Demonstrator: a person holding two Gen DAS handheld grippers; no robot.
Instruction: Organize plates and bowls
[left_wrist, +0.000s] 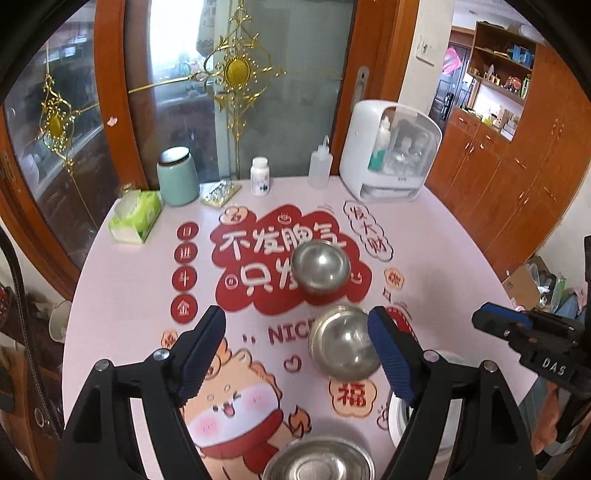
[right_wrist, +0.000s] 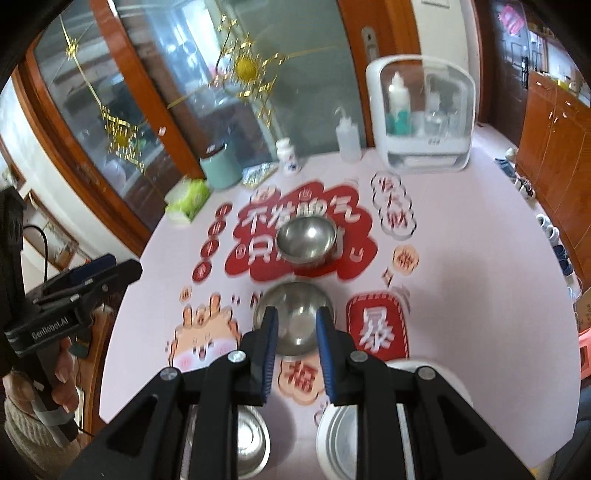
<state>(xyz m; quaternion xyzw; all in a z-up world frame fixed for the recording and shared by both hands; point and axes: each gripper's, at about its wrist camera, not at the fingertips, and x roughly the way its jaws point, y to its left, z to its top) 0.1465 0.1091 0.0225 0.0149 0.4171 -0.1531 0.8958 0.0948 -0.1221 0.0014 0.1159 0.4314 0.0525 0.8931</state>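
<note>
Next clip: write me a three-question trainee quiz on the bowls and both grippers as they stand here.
1. True or false: the left gripper holds a bowl.
2. How many round steel bowls sit on the pink printed tablecloth?
3. The white plate lies nearest: A) the green tissue pack, B) the table's near edge.

Key:
1. False; its fingers are spread and empty.
2. Three: far bowl, middle bowl, near bowl.
3. B; white plate, holding a steel dish.

Left hand-held gripper (left_wrist: 297, 334) wide apart, empty; right hand-held gripper (right_wrist: 297, 332) narrowly parted, empty.
</note>
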